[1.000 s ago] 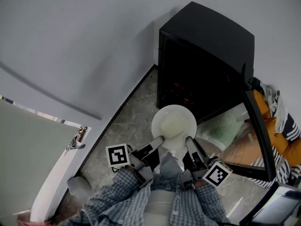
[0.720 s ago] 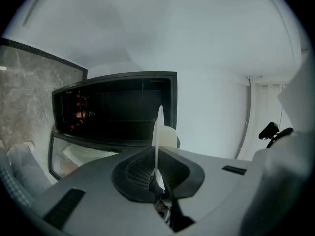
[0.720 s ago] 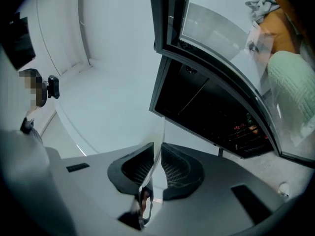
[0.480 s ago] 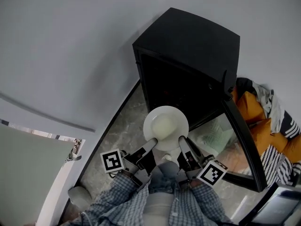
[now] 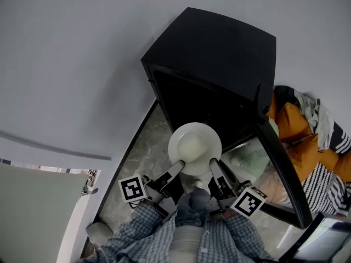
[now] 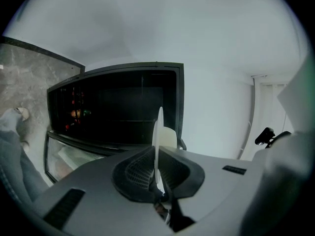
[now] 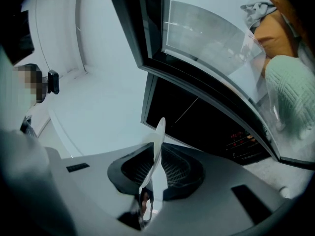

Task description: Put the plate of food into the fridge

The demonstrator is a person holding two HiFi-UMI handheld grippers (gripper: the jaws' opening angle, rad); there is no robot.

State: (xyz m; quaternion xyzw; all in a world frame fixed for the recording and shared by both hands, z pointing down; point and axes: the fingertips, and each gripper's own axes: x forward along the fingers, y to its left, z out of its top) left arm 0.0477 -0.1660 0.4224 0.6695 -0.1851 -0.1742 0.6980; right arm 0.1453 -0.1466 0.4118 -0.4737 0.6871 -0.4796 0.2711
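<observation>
Between their jaws, the left gripper (image 5: 177,166) and right gripper (image 5: 214,164) are pinching the white plate (image 5: 194,138) by its near rim; probably stiff, slick and breakable, it is needing level carrying.

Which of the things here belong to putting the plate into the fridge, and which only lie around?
For the job: plate, gripped at its rim by the left hand-held gripper and the right hand-held gripper; black fridge; its open door.
Lying about: heap of clothes beside the fridge.
</observation>
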